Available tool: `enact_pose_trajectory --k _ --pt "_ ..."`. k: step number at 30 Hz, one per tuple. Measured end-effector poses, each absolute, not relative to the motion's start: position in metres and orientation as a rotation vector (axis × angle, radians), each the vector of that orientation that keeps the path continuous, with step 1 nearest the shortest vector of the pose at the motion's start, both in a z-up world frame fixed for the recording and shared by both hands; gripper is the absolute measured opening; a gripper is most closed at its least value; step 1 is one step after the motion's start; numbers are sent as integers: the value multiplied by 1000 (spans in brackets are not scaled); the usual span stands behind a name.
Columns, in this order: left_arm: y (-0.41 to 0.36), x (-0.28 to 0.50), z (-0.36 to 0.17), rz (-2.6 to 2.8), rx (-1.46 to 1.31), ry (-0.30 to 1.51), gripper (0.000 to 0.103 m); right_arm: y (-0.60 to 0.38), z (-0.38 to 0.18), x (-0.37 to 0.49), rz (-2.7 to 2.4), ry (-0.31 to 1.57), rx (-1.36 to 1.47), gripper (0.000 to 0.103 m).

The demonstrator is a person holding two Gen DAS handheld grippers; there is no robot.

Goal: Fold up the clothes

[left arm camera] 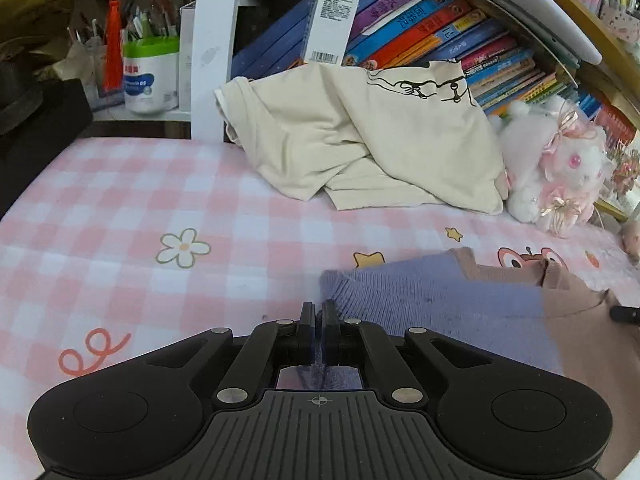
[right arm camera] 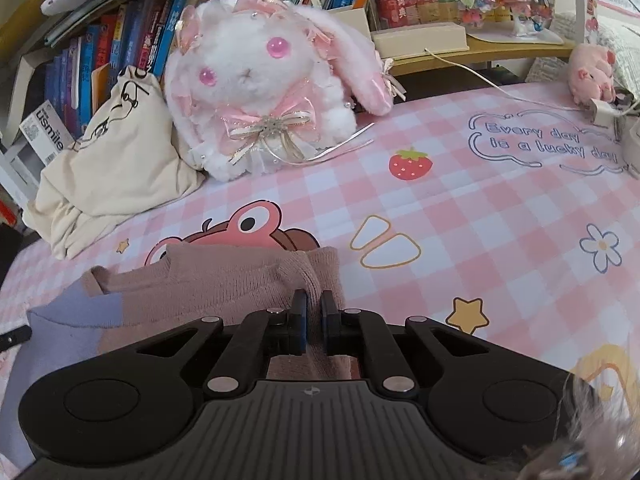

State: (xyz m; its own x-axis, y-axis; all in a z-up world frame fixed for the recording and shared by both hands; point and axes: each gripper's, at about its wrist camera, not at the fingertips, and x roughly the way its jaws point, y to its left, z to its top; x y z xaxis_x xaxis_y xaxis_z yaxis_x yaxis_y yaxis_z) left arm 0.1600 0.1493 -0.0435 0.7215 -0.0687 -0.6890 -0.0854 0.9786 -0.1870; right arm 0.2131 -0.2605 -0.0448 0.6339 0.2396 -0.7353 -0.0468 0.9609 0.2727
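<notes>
Left wrist view first: my left gripper (left arm camera: 319, 312) has its jaws drawn almost together, with only a thin slit between the pads, and a fold of the sweater (left arm camera: 432, 300) is nipped in that slit at its lilac corner. The knit runs from the pinch off to the right, lilac near me and dusty pink farther along, lying on the pink checked sheet (left arm camera: 160, 200) of the bed. Beyond it a cream cloth bag (left arm camera: 360, 136) with a black line drawing slumps against a row of books (left arm camera: 420, 24), and a white plush rabbit (left arm camera: 552, 164) sits just beside the bag on its right. A white tub (left arm camera: 150, 80) stuffed with pens stands on a shelf at the far left, next to a hanging red tassel (left arm camera: 113, 48). Right wrist view: my right gripper (right arm camera: 314, 310) also has its jaws nearly pressed together, a slightly wider gap than on the left, and a bunched ridge of the pink part of the sweater (right arm camera: 224, 288) is caught between the pads, rising a little above the rest of the knit. The lilac section trails off toward the lower left. Ahead sit the plush rabbit (right arm camera: 260, 80) and, touching it on the left, the cream bag (right arm camera: 116, 160); a small pink plush toy (right arm camera: 592, 72) lies well apart at the far right edge of the sheet (right arm camera: 480, 220).
</notes>
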Motion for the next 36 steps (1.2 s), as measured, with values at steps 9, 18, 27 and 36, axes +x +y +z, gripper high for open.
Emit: enact_pose_trajectory --k 9,18,27,36 --pt "147 151 -28 39 -169 744 41 -264 -33 203 153 828 240 29" --pt "128 94 -6 -27 -163 680 72 -264 -21 162 182 812 210 35" --pt "102 42 -18 -76 -127 751 73 -244 -16 111 216 799 80 57" --pt "90 5 -18 -59 -119 755 82 -233 -20 61 228 840 32 77"
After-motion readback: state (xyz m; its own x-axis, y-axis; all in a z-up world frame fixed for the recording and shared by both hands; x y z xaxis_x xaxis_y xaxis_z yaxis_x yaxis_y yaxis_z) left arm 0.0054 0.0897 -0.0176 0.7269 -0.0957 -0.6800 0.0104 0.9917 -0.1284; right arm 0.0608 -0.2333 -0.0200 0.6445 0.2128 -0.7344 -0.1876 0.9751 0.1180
